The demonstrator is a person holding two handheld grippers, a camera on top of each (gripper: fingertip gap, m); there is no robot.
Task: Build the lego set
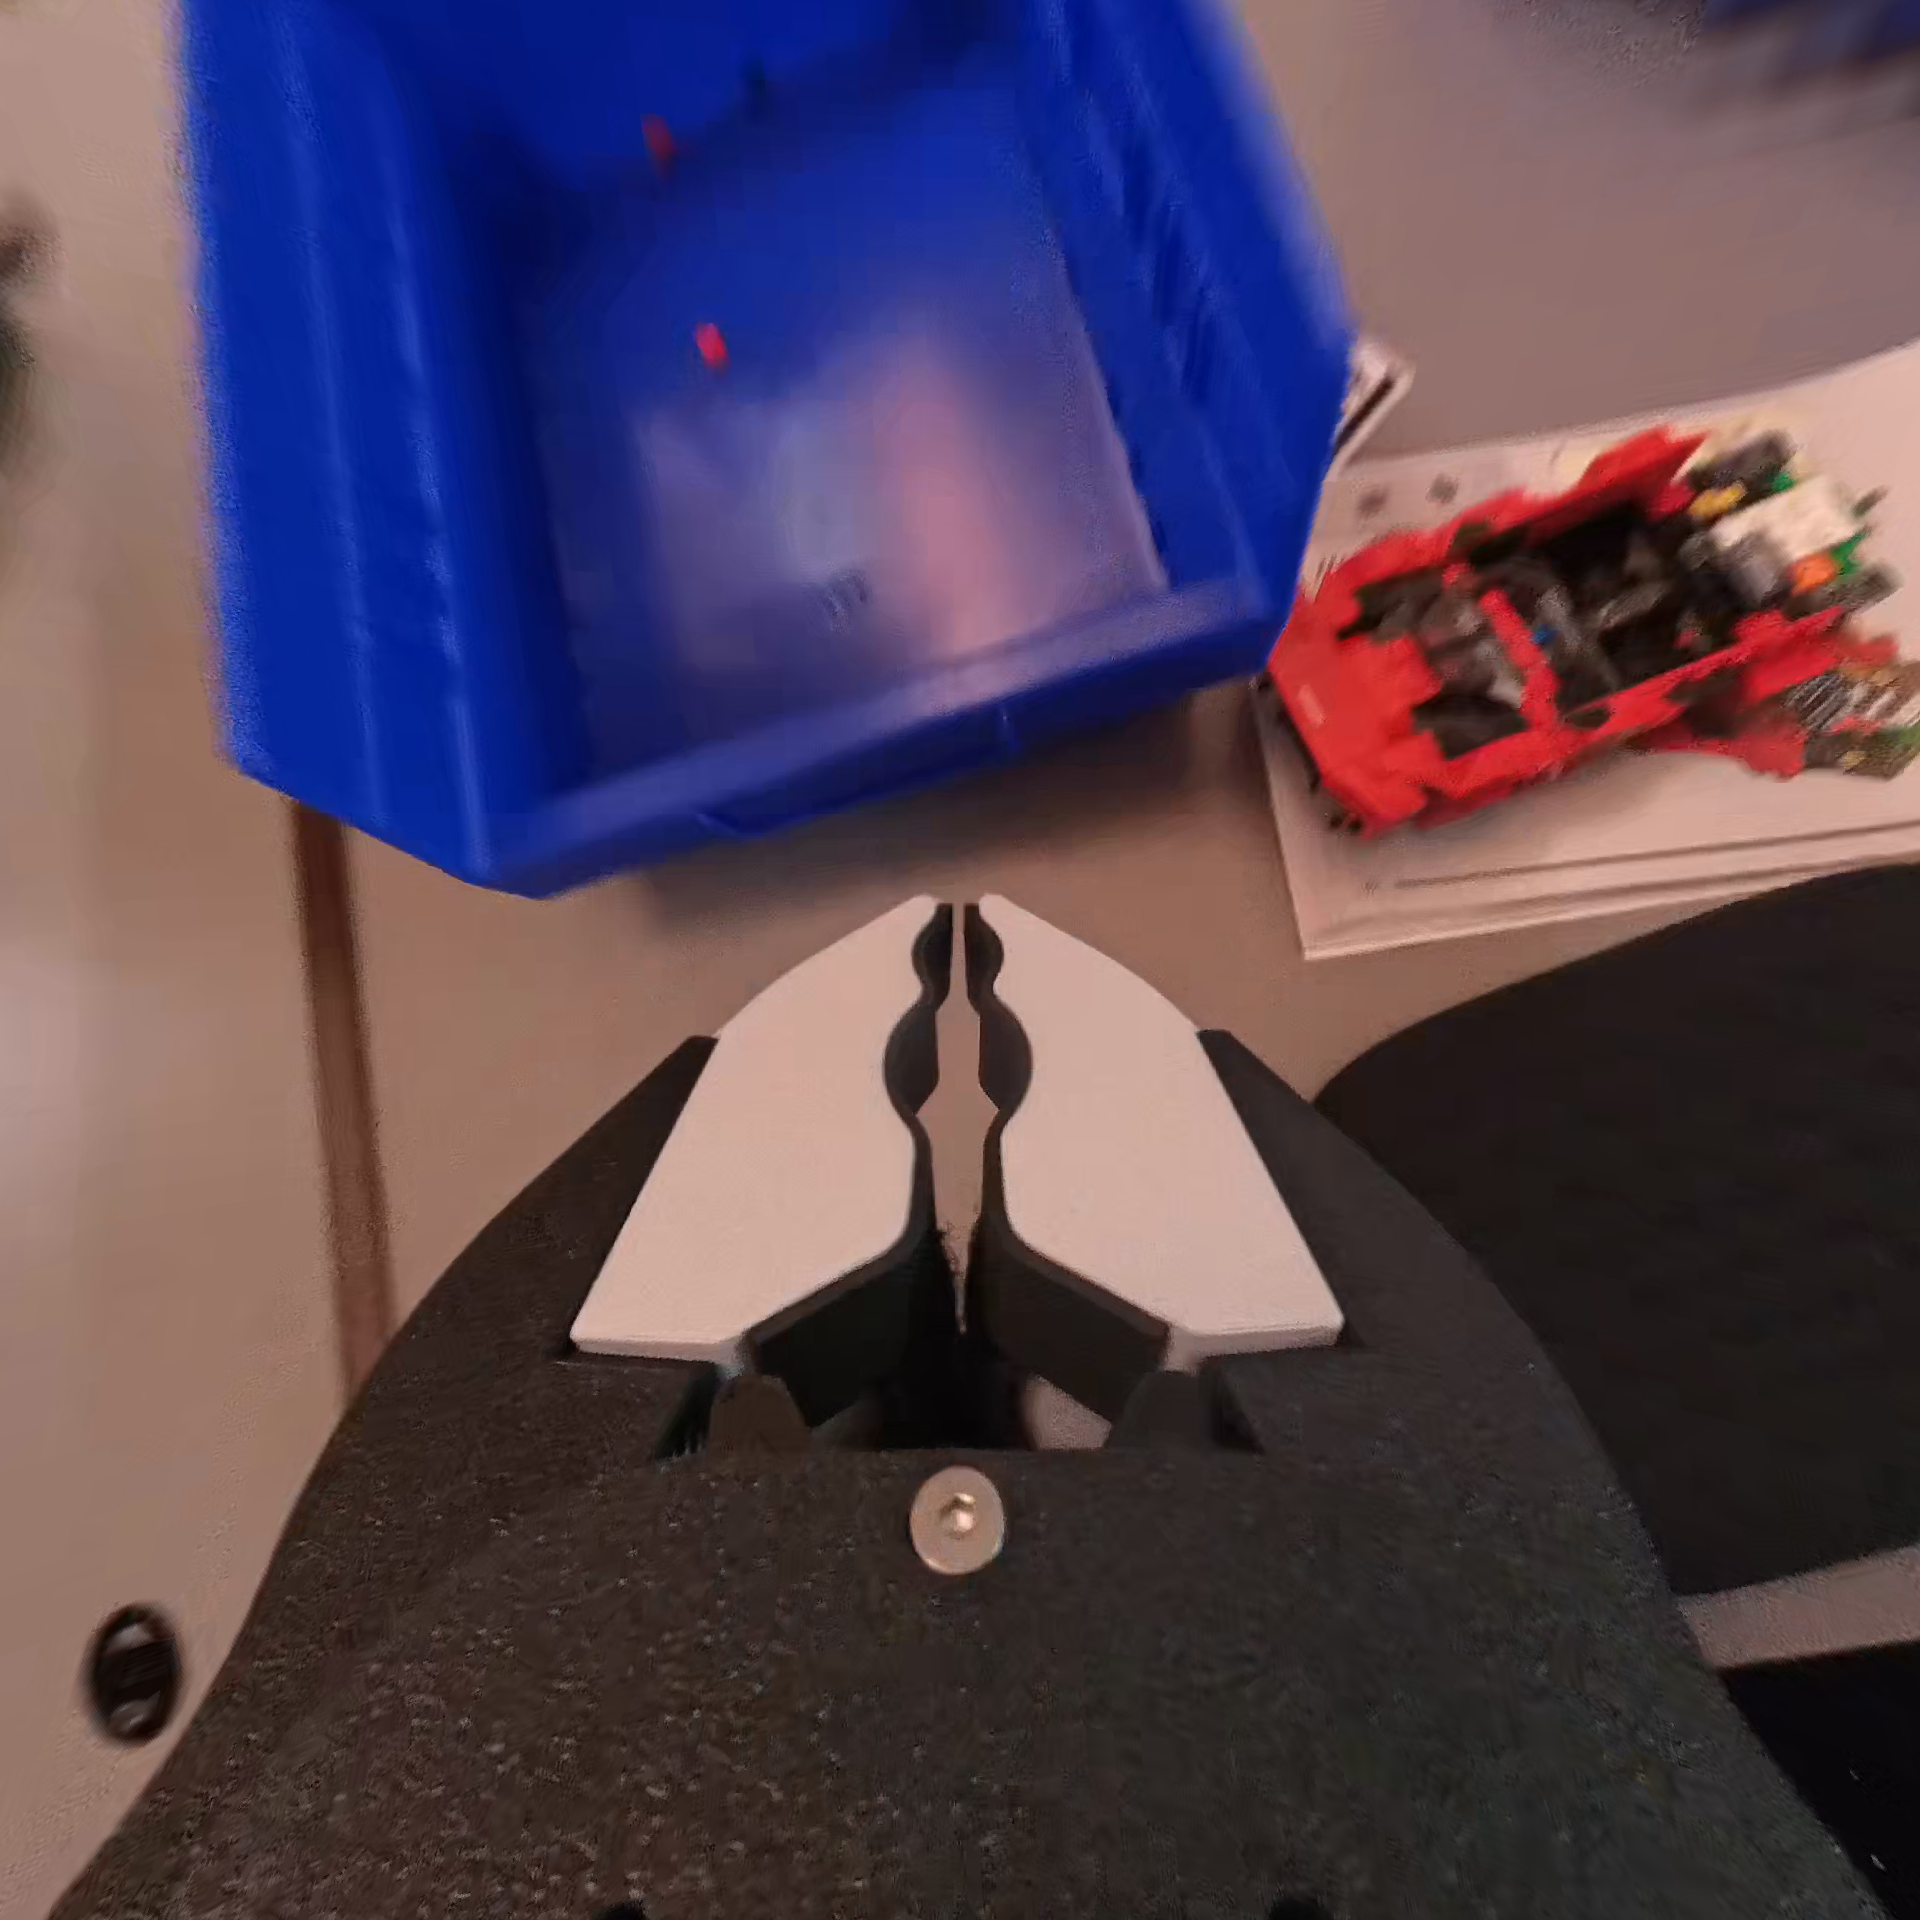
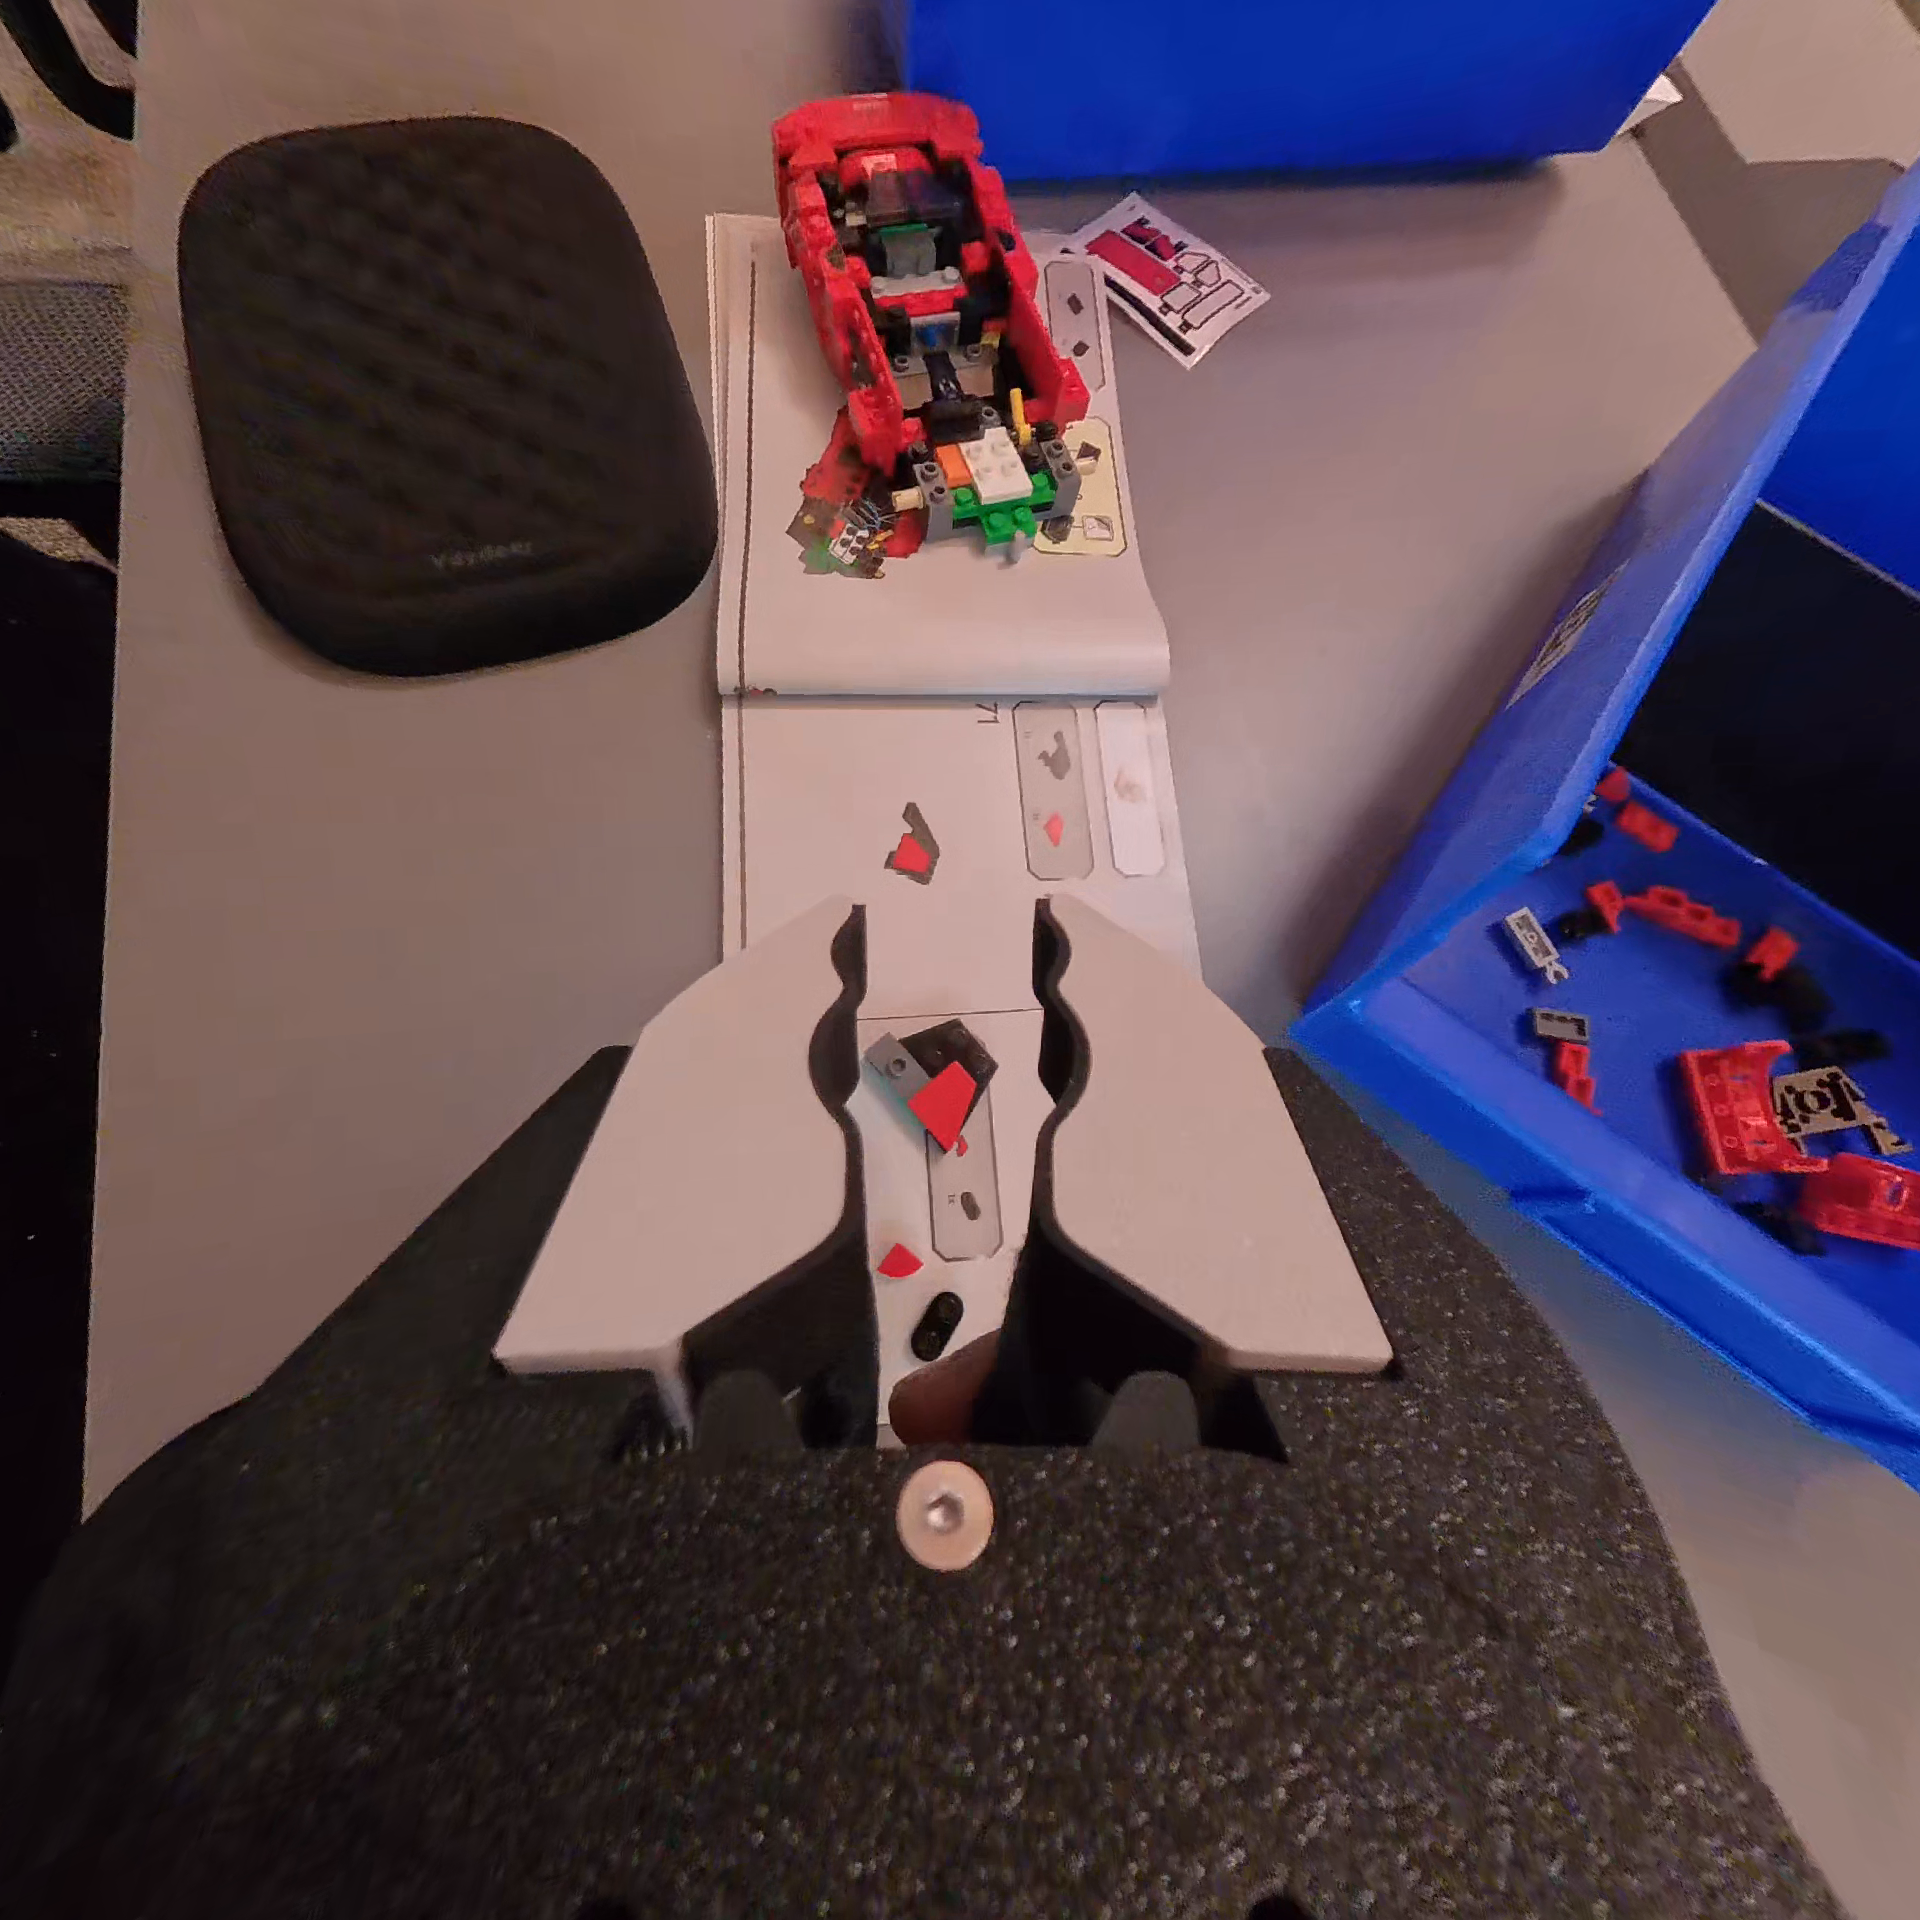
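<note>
The half-built red lego car point(image 2: 914, 312) stands on the far page of the open instruction booklet point(image 2: 935, 634); it also shows blurred in the left wrist view point(image 1: 1558, 634). My right gripper point(image 2: 948, 914) is open and empty, hovering over the near page. Between its fingers lies a small black, grey and red sub-assembly point(image 2: 935, 1081), with a small red piece point(image 2: 899, 1262) and a small black piece point(image 2: 940, 1325) closer in. My left gripper point(image 1: 958, 914) is shut and empty, just short of a blue bin point(image 1: 727, 727) holding two small red pieces point(image 1: 710, 343).
A blue bin point(image 2: 1455, 1143) at the right holds several red, black and grey pieces point(image 2: 1735, 1112). Another blue bin point(image 2: 1247, 94) stands behind the car. A sticker sheet point(image 2: 1174, 275) lies beside the booklet. A black padded case point(image 2: 436, 395) lies at the left on the grey table point(image 2: 364, 935). The gap from one gripper's tips to the other's is roughly 35 cm. To the half-built red lego car point(image 2: 914, 312): left tips about 15 cm, right tips about 20 cm. It turns up in the left wrist view point(image 1: 1523, 647) as well.
</note>
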